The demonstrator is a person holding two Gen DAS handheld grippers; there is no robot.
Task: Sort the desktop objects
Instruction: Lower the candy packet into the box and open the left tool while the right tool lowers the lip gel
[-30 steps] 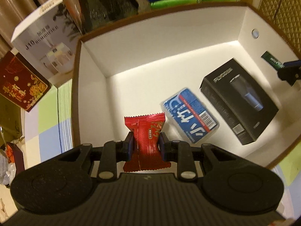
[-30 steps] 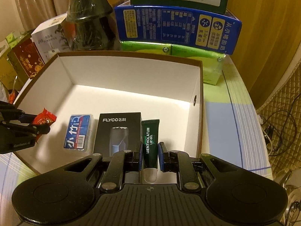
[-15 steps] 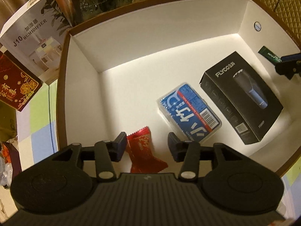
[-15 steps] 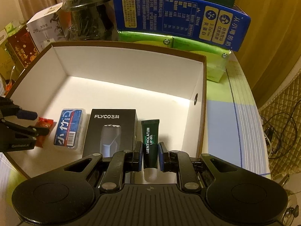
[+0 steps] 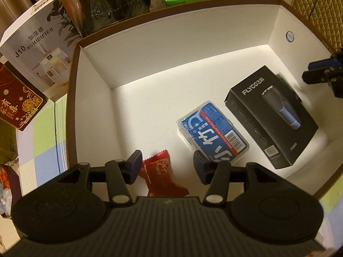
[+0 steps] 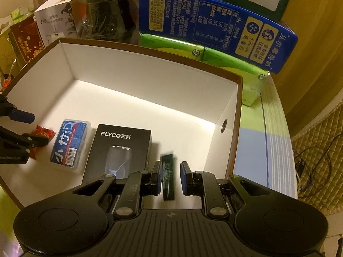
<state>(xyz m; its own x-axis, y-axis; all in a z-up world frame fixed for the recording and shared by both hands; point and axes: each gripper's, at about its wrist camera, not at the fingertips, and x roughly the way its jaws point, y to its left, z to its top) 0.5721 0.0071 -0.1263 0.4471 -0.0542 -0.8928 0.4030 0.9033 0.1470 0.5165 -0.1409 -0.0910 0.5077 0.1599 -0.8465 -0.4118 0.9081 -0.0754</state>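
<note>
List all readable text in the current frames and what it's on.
"FLYCO" – black shaver box
"J10 HUMIDIFIER" – white carton outside the tray
"3.2g" – blue milk carton
Blue floss pack: large Chinese characters; small print unreadable
Green tube: blurred
Red candy, red gift box: Chinese, unreadable

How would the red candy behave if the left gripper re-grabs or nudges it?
The candy is a small crimped foil wrapper lying flat in the box, so it is probably very light and would slide at a nudge. The glossy wrapper may crumple and slip between the fingers of the open left gripper.
</note>
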